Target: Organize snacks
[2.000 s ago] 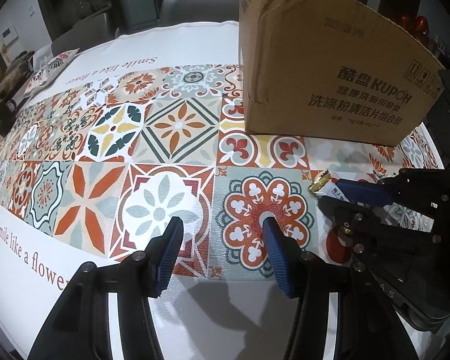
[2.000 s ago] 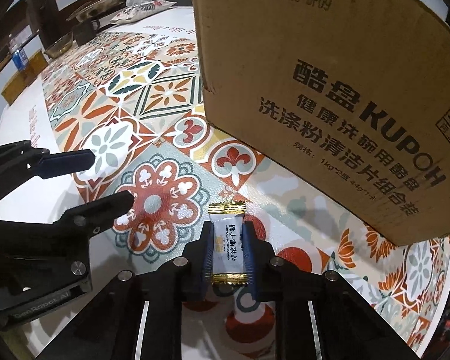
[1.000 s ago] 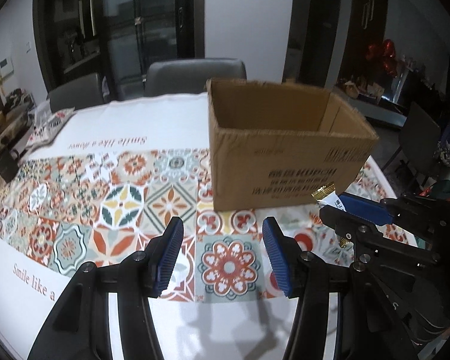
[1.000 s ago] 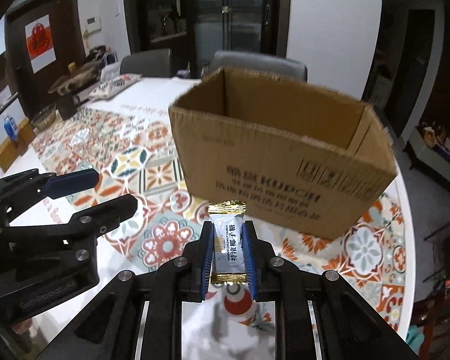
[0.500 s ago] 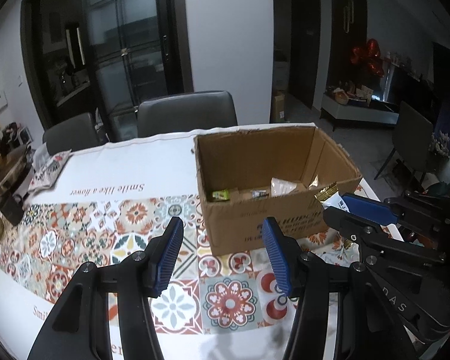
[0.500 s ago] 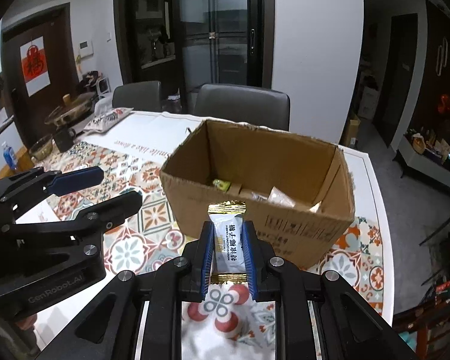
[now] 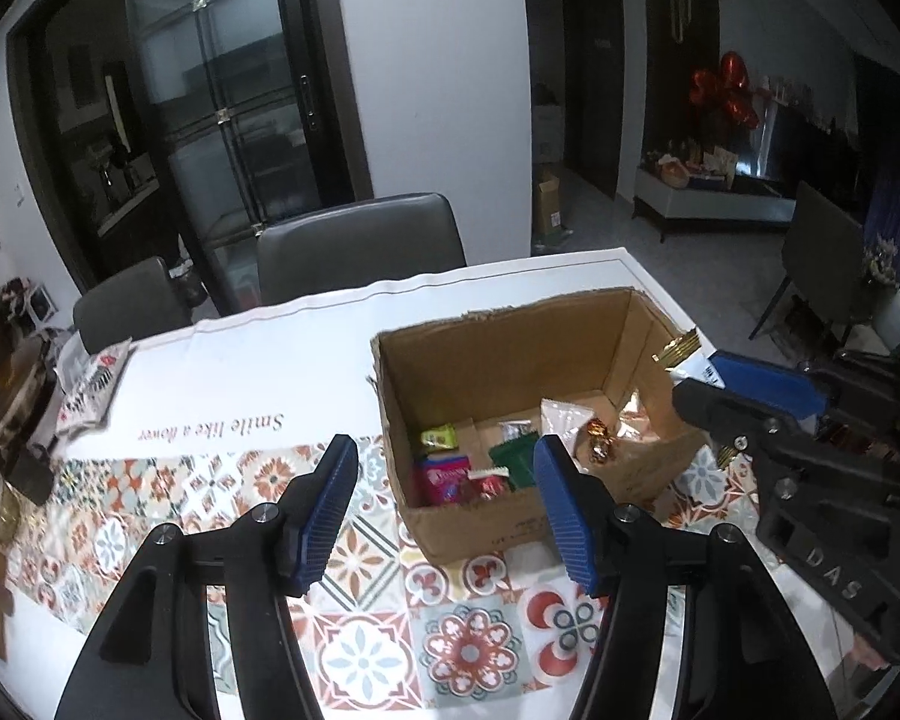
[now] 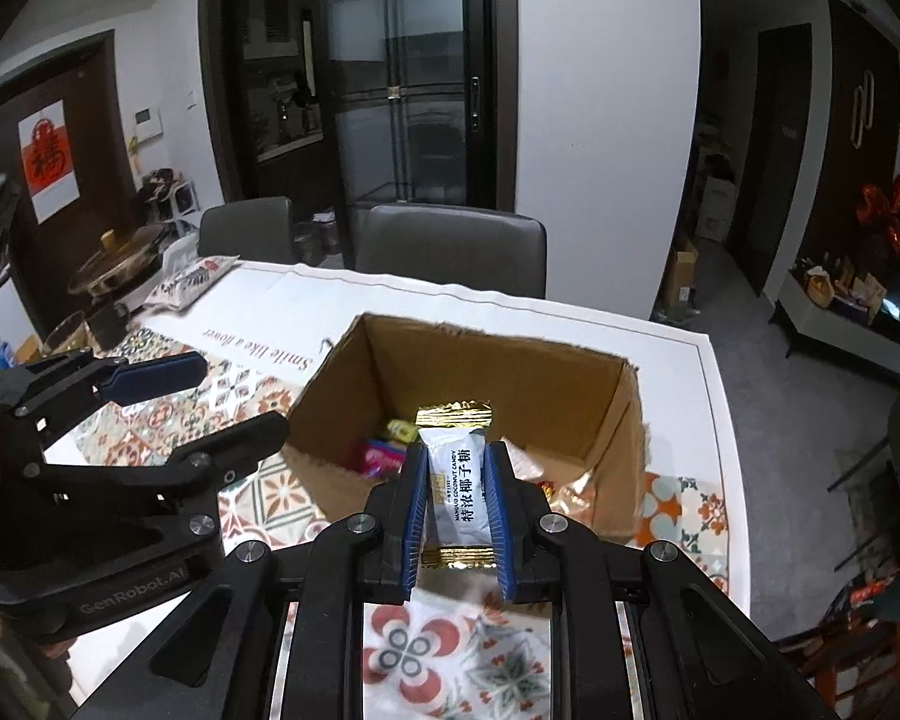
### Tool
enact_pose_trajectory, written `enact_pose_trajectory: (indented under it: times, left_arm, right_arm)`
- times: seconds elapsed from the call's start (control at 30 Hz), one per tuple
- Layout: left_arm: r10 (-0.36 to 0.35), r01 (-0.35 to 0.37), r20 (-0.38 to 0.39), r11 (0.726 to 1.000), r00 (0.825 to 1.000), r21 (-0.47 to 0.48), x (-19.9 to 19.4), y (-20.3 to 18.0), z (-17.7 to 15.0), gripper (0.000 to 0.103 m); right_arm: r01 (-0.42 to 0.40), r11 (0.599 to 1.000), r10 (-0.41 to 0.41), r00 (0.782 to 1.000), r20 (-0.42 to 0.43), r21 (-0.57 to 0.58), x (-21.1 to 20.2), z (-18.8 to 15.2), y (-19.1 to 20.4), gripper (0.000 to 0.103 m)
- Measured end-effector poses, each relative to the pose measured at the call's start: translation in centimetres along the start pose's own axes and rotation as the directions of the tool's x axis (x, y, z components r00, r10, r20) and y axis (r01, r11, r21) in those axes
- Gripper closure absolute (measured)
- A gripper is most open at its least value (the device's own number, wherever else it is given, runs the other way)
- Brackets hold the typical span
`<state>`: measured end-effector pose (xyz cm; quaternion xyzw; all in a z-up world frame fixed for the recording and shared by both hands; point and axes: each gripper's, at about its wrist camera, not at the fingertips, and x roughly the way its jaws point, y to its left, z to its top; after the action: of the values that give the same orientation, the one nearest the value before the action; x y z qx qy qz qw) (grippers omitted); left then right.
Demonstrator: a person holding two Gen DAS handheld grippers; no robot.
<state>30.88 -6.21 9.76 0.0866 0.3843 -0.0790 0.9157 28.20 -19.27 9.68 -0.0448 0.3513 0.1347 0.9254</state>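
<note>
Both hand-held grippers hung above the desk point(image 7: 342, 324), tilted downward toward the open cardboard box point(image 8: 498, 372). The right hand-held gripper point(image 8: 455, 483) was clamped on a white coconut candy point(image 8: 457, 483) with gold crimped ends, held lengthwise between its blue pads over the box's near edge. The left hand-held gripper point(image 7: 444, 501) had just been opening; its blue pads stood apart with nothing between them, just off the box's left near corner.

Inside the box lay small wrapped snacks point(image 7: 450, 477): pink, green, red and gold pieces, some of them covered by the right pad of the left hand-held gripper, so their number could not be made out. The candy's lower end sat in shadow behind the pads.

A patterned tile cloth point(image 7: 354, 648) covered the desk, with "Smile like a flower" printed upside down. Two grey chairs point(image 8: 450, 249) stood at the far side, a snack bag point(image 7: 90, 387) and dark cookware at the far left.
</note>
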Motion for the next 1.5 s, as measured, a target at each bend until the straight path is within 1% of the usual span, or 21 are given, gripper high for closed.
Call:
enact_pose_trajectory:
  times: [0.1, 0.2, 0.33, 0.53, 0.67, 0.7, 0.73, 0.77, 0.8, 0.87, 0.97, 1.1, 1.17, 1.23, 1.37, 1.5]
  left_arm:
    - [-0.001, 0.001, -0.014, 1.0, 1.0, 0.002, 0.7, 0.0, 1.0, 0.037]
    - [-0.016, 0.016, -0.032, 1.0, 0.999, -0.012, 1.6, 0.1, 2.0, 0.037]
    - [-0.018, 0.016, -0.059, 0.999, 0.998, -0.035, 3.0, 0.1, 2.9, 0.037]
    - [0.004, -0.01, -0.097, 0.998, 0.995, -0.057, 4.7, 0.1, 3.2, 0.037]
    - [0.01, -0.017, -0.102, 0.997, 0.995, -0.07, 5.1, 0.3, 3.1, 0.036]
    - [0.014, -0.021, -0.1, 0.997, 0.995, -0.07, 5.0, 0.2, 3.1, 0.036]
    - [0.019, -0.026, -0.097, 0.997, 0.995, -0.069, 5.0, 0.2, 3.1, 0.036]
    - [0.023, -0.029, -0.095, 0.997, 0.995, -0.067, 4.9, 0.2, 3.1, 0.034]
    - [0.028, -0.034, -0.091, 0.997, 0.995, -0.067, 4.8, 0.2, 3.1, 0.034]
    - [0.037, -0.043, -0.08, 0.996, 0.996, -0.072, 4.3, 0.2, 2.9, 0.033]
    - [0.043, -0.048, -0.063, 0.996, 0.997, -0.079, 3.5, 0.2, 2.4, 0.028]
    - [0.048, -0.05, -0.024, 0.993, 0.999, -0.106, 2.0, 0.4, 1.1, 0.021]
    - [0.07, -0.07, 0.002, 0.992, 0.998, -0.108, 1.0, 0.5, 0.3, 0.019]
    - [0.099, -0.095, 0.038, 0.99, 0.994, -0.108, -0.2, 0.5, -0.6, 0.016]
    - [0.12, -0.108, 0.1, 0.987, 0.988, -0.116, -2.4, 0.5, -2.1, 0.007]
    - [0.129, -0.111, 0.158, 0.987, 0.979, -0.119, -4.7, 0.2, -3.8, 0.002]
  right_arm:
    - [0.0, 1.0, 0.0, 1.0, -0.017, 0.021, 0.7, 1.1, -0.9, 0.083]
    - [0.007, 0.999, -0.006, 0.999, -0.034, 0.044, 1.6, 1.9, -1.8, 0.083]
    - [0.021, 0.998, -0.017, 0.998, -0.06, 0.061, 3.0, 2.5, -2.7, 0.083]
    - [0.045, 0.996, -0.036, 0.994, -0.106, 0.082, 5.2, 3.0, -4.1, 0.083]
    - [0.056, 0.993, -0.042, 0.991, -0.128, 0.102, 6.2, 2.8, -4.9, 0.081]
    - [0.059, 0.993, -0.045, 0.99, -0.136, 0.107, 6.5, 2.8, -5.0, 0.076]
    - [0.062, 0.992, -0.046, 0.989, -0.143, 0.112, 6.7, 2.7, -5.2, 0.065]
    - [0.067, 0.99, -0.049, 0.988, -0.148, 0.12, 6.7, 2.6, -5.3, 0.06]
    - [0.074, 0.989, -0.055, 0.988, -0.146, 0.13, 6.8, 2.5, -5.4, 0.059]
    - [0.089, 0.987, -0.069, 0.987, -0.145, 0.133, 6.7, 2.4, -5.5, 0.059]
    - [0.084, 0.987, -0.064, 0.987, -0.146, 0.137, 6.3, 2.0, -5.4, 0.054]
    - [0.106, 0.985, -0.091, 0.99, -0.109, 0.137, 4.6, 1.2, -5.0, 0.042]
    - [0.121, 0.983, -0.11, 0.99, -0.085, 0.137, 3.5, 0.6, -4.6, 0.036]
    - [0.139, 0.981, -0.131, 0.989, -0.063, 0.134, 2.4, 0.0, -4.3, 0.032]
    - [0.175, 0.976, -0.175, 0.984, -0.012, 0.128, 0.2, -1.3, -3.5, 0.028]
    - [0.171, 0.977, -0.175, 0.984, 0.019, 0.128, -1.8, -2.7, -2.7, 0.025]
